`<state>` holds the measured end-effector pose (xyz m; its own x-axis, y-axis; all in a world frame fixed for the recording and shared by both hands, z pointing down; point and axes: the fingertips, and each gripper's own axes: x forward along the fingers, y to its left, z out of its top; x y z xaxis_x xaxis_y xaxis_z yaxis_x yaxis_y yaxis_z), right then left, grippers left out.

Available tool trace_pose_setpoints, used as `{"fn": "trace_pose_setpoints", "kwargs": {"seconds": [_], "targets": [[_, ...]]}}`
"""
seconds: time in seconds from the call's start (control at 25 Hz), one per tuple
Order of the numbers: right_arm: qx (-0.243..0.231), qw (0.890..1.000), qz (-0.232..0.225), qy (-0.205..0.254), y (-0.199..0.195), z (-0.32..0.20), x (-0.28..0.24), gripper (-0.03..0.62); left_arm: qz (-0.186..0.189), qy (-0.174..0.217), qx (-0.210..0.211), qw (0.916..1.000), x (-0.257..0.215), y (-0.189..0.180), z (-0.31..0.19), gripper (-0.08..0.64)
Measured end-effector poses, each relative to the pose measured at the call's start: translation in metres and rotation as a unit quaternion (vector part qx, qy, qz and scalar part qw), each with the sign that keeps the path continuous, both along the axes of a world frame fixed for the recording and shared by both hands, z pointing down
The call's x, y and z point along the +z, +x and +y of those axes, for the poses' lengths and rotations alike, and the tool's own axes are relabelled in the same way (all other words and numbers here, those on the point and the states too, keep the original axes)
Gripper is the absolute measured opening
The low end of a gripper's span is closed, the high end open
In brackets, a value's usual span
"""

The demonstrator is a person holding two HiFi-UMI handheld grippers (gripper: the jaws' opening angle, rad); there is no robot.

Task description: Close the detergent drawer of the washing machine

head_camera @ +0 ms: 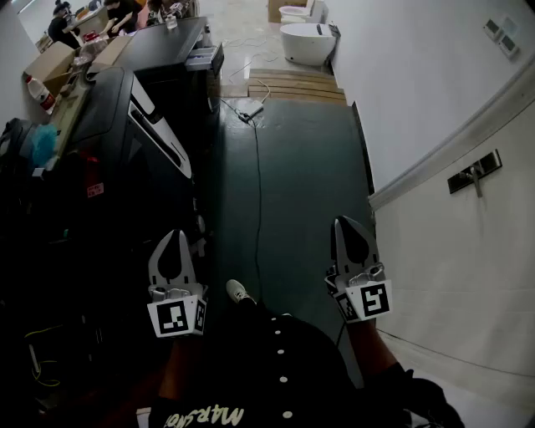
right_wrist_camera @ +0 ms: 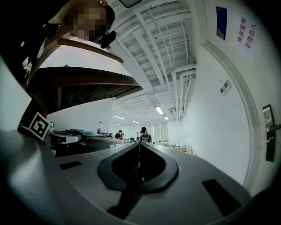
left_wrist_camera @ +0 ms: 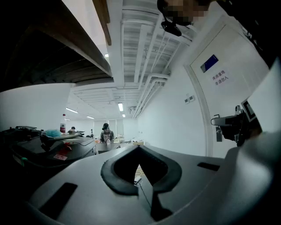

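A row of dark washing machines (head_camera: 125, 125) runs along the left of the head view. From the front top of the farther one, a pale drawer-like part (head_camera: 205, 57) juts out over the aisle. Both grippers are held level over the dark green floor, well short of that part. My left gripper (head_camera: 177, 236) is beside the nearest machine, its jaws parted by a narrow crack with floor showing through and nothing between them (left_wrist_camera: 139, 149). My right gripper (head_camera: 345, 222) is near the white wall, jaws shut and empty (right_wrist_camera: 139, 145).
A black cable (head_camera: 257, 192) runs down the aisle to a power strip (head_camera: 249, 114). Wooden boards (head_camera: 297, 84) and a white basin (head_camera: 305, 38) stand at the far end. A door handle (head_camera: 474, 175) is on the right wall. People work at a far table (head_camera: 63, 25).
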<state>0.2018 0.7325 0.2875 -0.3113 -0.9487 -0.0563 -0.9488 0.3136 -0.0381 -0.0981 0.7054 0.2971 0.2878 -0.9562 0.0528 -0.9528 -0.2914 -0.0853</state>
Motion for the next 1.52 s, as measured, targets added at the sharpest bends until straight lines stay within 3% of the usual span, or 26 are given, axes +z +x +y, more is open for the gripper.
{"fn": "trace_pose_setpoints", "kwargs": {"seconds": [0.36, 0.64, 0.68, 0.76, 0.8, 1.28, 1.52], "targets": [[0.003, 0.999, -0.035, 0.004, -0.002, -0.009, -0.001, 0.032, 0.004, -0.009, 0.004, 0.9999, 0.005, 0.001, -0.012, 0.006], [-0.005, 1.000, -0.015, -0.008, -0.013, -0.018, 0.007, 0.034, 0.006, -0.008, 0.018, 0.9998, 0.007, 0.002, -0.023, 0.006], [-0.005, 1.000, -0.018, -0.008, -0.015, -0.021, 0.007, 0.040, 0.007, -0.008, 0.020, 0.9997, 0.007, 0.001, -0.025, 0.006], [-0.007, 0.999, -0.033, -0.009, -0.020, -0.028, 0.005, 0.169, 0.009, -0.007, 0.024, 0.9996, 0.007, -0.002, -0.030, 0.006], [-0.007, 0.999, -0.036, -0.009, -0.024, -0.031, 0.004, 0.189, 0.009, -0.007, 0.027, 0.9996, 0.006, -0.004, -0.033, 0.006], [0.008, 1.000, -0.007, -0.020, -0.063, -0.069, 0.010, 0.204, 0.010, -0.019, 0.049, 0.9986, 0.014, -0.041, -0.067, 0.006], [0.003, 0.999, 0.006, -0.038, -0.072, -0.083, 0.020, 0.202, 0.015, -0.033, 0.042, 0.9985, 0.019, -0.048, -0.082, 0.006]]}}
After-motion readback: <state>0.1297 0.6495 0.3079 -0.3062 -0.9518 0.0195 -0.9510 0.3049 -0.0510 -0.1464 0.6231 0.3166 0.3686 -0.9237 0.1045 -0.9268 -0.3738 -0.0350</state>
